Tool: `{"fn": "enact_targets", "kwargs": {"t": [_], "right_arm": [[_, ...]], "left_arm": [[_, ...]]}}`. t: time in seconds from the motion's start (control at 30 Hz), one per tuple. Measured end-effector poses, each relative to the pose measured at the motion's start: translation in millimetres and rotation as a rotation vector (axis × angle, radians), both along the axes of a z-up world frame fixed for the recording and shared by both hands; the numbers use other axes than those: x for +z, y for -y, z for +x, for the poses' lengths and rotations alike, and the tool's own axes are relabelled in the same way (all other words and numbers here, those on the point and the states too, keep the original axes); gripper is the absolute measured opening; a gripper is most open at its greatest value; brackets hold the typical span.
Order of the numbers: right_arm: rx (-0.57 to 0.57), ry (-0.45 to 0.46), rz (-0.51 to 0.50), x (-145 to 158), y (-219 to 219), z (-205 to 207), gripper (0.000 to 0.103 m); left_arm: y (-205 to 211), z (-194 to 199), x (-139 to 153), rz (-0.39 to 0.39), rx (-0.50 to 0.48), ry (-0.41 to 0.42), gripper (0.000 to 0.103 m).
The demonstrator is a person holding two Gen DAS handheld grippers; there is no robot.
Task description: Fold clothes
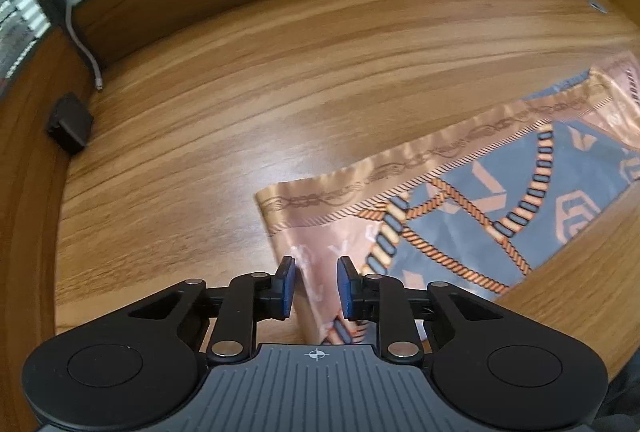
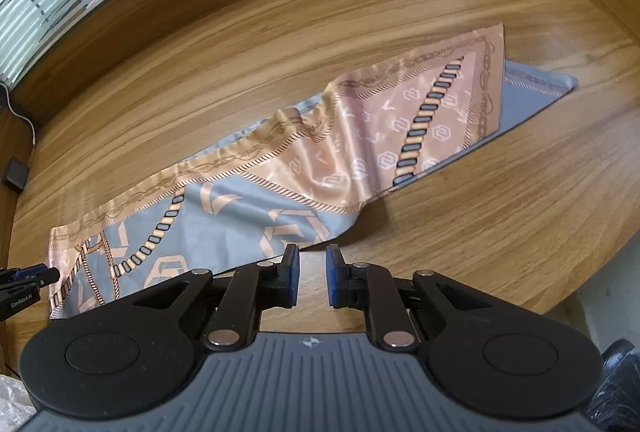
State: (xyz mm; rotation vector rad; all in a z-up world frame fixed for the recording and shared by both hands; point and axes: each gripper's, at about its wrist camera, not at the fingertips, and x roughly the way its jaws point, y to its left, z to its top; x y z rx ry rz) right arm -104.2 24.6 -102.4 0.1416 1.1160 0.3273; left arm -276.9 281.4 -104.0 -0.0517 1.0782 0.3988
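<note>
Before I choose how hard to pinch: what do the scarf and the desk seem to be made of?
The scarf looks like thin satin or silk-like fabric: glossy highlights, soft ripples, printed chain pattern. The desk looks like wood-grain laminate or veneer, smooth with a faint sheen; which one I cannot tell.

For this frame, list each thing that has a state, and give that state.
Scarf: lying on the desk, folded into a long band, rumpled in the middle.
Left gripper: open, fingers either side of the scarf's end, not clamped.
Right gripper: open, holding nothing, at the scarf's near edge.
Cable: loose end lying unplugged on the desk.
</note>
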Motion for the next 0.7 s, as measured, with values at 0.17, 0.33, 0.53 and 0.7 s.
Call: {"fn": "enact_targets", "kwargs": {"t": [0.17,0.33,0.53,0.7], "right_arm": [[0.01,0.006,-0.002,2,-4,0,0.016],[0.01,0.004,-0.005,2,-5,2,0.016],[0.011,0.008,-0.014,3,-5,6,0.016],[0.016,0.009,-0.032,0,-4,11,0.016]], "left_arm": [[2,3,-3,0.01,0.007,-0.011,0.019],[-9,-4,-5,-0.032,0.05,0.013,0.002],[-30,-26,0,-0.127,0.142,0.084,0.002],[-48,-44,4,-0.206,0.219,0.143,0.002]]}}
